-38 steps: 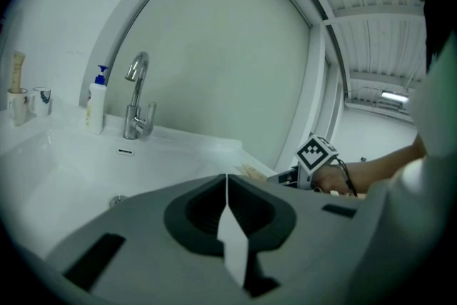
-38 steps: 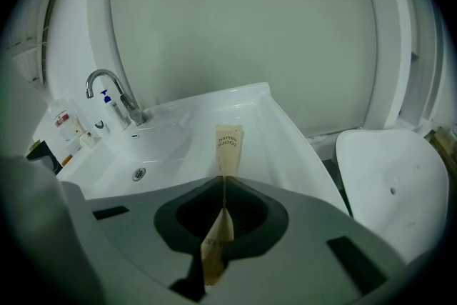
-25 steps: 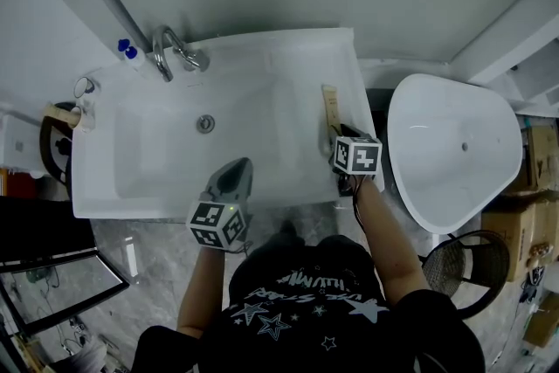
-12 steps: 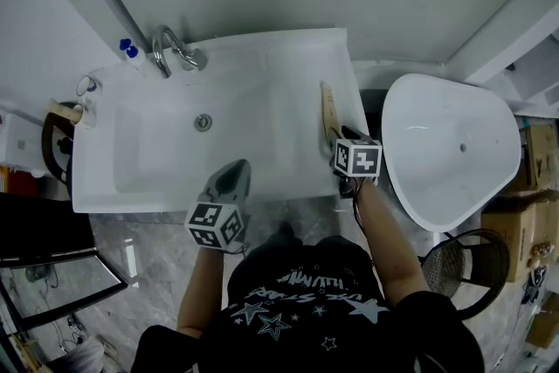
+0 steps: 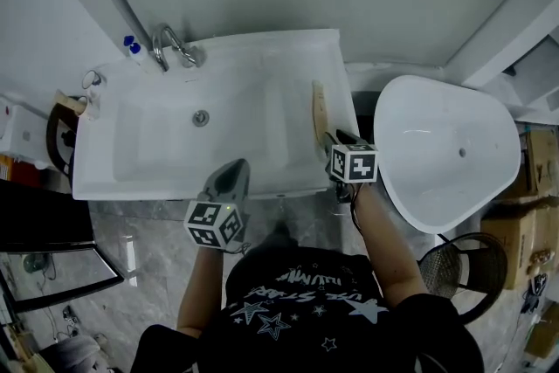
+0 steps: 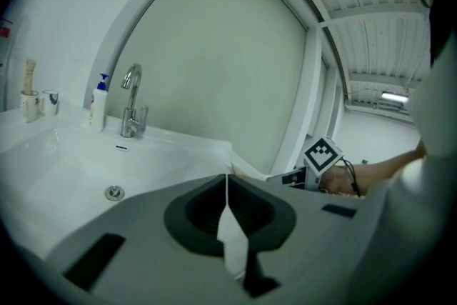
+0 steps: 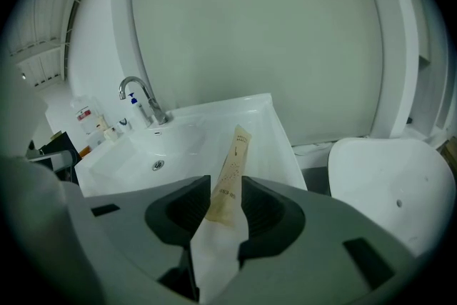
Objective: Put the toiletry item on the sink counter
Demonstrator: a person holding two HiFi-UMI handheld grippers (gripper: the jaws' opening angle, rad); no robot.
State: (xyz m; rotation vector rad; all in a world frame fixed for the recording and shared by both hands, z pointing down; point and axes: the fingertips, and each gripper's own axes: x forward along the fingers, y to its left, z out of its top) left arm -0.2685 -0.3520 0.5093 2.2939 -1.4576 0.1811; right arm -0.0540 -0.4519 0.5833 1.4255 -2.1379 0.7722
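Observation:
A slim beige toiletry tube (image 5: 319,111) lies lengthwise on the right rim of the white sink counter (image 5: 342,92). In the right gripper view the tube (image 7: 233,166) points away from me. Its near white end sits between the jaws of my right gripper (image 7: 223,191), which stand wide with a slight gap on each side. In the head view my right gripper (image 5: 331,141) is at the tube's near end, over the counter's front right corner. My left gripper (image 5: 232,174) hovers at the sink's front edge. It is shut and empty, and its jaws meet in a thin line (image 6: 227,186).
A chrome tap (image 5: 171,46) and a blue-capped soap bottle (image 5: 131,48) stand at the back left. A cup (image 5: 88,84) sits on the left rim. A white toilet (image 5: 445,153) is close on the right, with a wicker bin (image 5: 467,268) below it.
The picture has drifted a little, so the sink and tube sit slightly left and higher. Both grippers keep their places relative to the sink. The tube stays on the rim.

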